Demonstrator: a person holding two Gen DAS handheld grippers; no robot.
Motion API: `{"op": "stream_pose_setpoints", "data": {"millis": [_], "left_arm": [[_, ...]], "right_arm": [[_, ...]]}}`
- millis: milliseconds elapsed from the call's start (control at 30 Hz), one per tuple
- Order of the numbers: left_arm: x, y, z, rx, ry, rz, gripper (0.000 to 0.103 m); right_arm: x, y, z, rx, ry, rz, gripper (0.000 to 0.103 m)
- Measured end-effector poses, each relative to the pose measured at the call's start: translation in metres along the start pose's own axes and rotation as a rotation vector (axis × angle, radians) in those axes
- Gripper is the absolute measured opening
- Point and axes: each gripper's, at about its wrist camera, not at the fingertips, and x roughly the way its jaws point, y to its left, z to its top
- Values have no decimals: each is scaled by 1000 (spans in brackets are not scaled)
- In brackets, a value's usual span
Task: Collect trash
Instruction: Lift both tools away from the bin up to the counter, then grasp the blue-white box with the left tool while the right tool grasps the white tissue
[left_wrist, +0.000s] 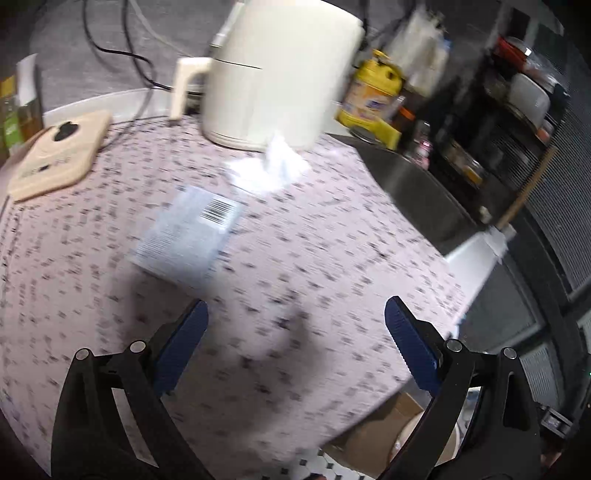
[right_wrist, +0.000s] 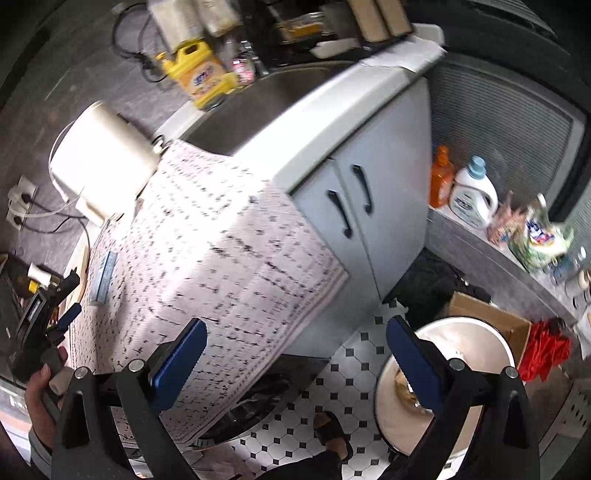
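Observation:
A pale blue flat packet (left_wrist: 186, 232) with a barcode lies on the patterned tablecloth (left_wrist: 332, 240). A crumpled white tissue (left_wrist: 269, 166) sits beyond it, by the cream appliance. My left gripper (left_wrist: 295, 314) hovers above the cloth, short of the packet, open and empty. In the right wrist view the packet (right_wrist: 105, 273) shows edge-on at the left. My right gripper (right_wrist: 295, 328) is open and empty, above the table's corner and the floor. A round white bin (right_wrist: 465, 332) stands on the tiled floor under its right finger, with some scraps inside.
A cream appliance (left_wrist: 273, 74), a wooden board (left_wrist: 59, 155), a yellow bottle (left_wrist: 373, 96) and a steel sink (left_wrist: 417, 184) ring the table. A cardboard box (right_wrist: 491, 317), a red cloth (right_wrist: 546, 347), detergent bottles (right_wrist: 472, 195) and a person's sandalled foot (right_wrist: 332, 432) are near the bin.

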Motion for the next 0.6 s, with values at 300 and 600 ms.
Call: {"op": "stream_pose_setpoints", "data": {"millis": [300,600], "left_arm": [[26,54,16,50,49,126,95],[66,56,18,113,117,123,92]], "right_arm": [[16,49,-3,-51,-6,13,95],[29,84,4,-82,-16,7,95]]}}
